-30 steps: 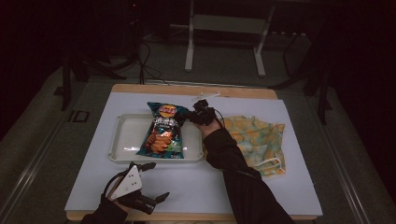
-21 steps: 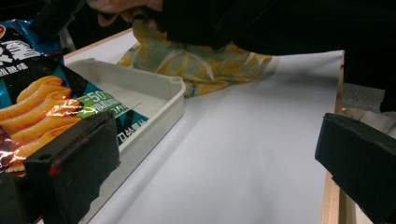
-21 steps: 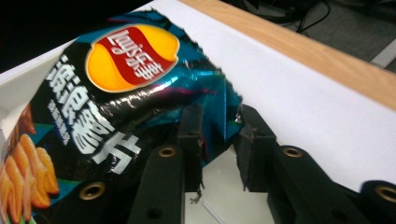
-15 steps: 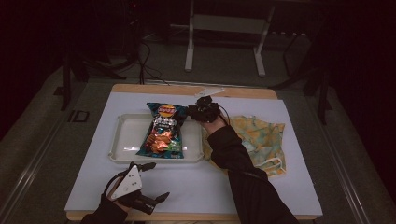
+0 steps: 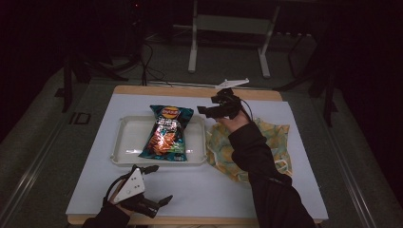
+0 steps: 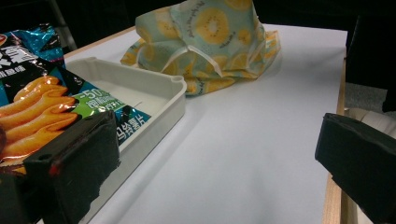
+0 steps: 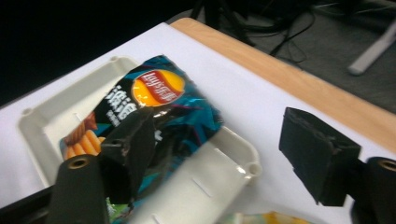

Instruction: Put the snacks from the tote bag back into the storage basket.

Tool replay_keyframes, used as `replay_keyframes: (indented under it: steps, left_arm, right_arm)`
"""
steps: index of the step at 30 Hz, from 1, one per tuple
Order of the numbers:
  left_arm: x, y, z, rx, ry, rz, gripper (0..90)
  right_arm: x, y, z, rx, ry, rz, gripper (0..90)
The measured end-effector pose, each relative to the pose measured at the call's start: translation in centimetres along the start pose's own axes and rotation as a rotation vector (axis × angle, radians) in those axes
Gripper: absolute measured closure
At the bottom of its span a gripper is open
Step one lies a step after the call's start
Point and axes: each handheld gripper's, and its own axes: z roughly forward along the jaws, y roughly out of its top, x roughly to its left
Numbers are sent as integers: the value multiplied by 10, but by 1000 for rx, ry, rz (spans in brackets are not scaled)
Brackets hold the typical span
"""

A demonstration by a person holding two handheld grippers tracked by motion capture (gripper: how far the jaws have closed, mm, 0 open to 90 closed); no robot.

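Below and just ahead of the right tool, the chip bag is found lying flat and lengthwise in the white tray, its top corner overhanging the tray rim nearest that tool. The right tool's jaws have just been opening; they are released, nothing is held between them, and the tool is raised clear of the bag. The left tool is rested at the near edge of the bench, released and empty, the tray just ahead of it. The bag is judged light, air-filled and crinkly, with slick foil and brittle contents easily crushed. A hold on the flat sealed seam at the top or bottom edge is advised, not across the belly. A patterned cloth bag is noted beside the tray.
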Motion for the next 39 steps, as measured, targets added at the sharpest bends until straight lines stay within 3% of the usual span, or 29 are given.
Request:
replay_keyframes:
  steps: [3, 5, 12, 16, 20, 27, 39]
  left_arm:
    - [0, 0, 0, 0, 1, 1, 3]
    - [1, 0, 0, 1, 2, 2, 3]
    - [1, 0, 1, 2, 1, 0, 3]
    - [1, 0, 1, 3, 1, -2, 3]
    - [1, 0, 1, 3, 2, -3, 3]
    - [1, 0, 1, 3, 3, -4, 3]
    - [1, 0, 2, 5, 3, -3, 3]
  right_arm:
    - [-4, 1, -13, -22, 11, 1, 145]
    - [-6, 0, -20, -43, -9, -9, 140]
    - [-24, -10, -42, -36, -52, -30, 139]
    - [-40, -19, -58, -35, -93, -13, 139]
    - [-48, -24, -66, -39, -114, -3, 140]
    - [-62, -38, -89, -58, -194, 0, 140]
    - [-85, -67, -116, -67, -254, 58, 141]
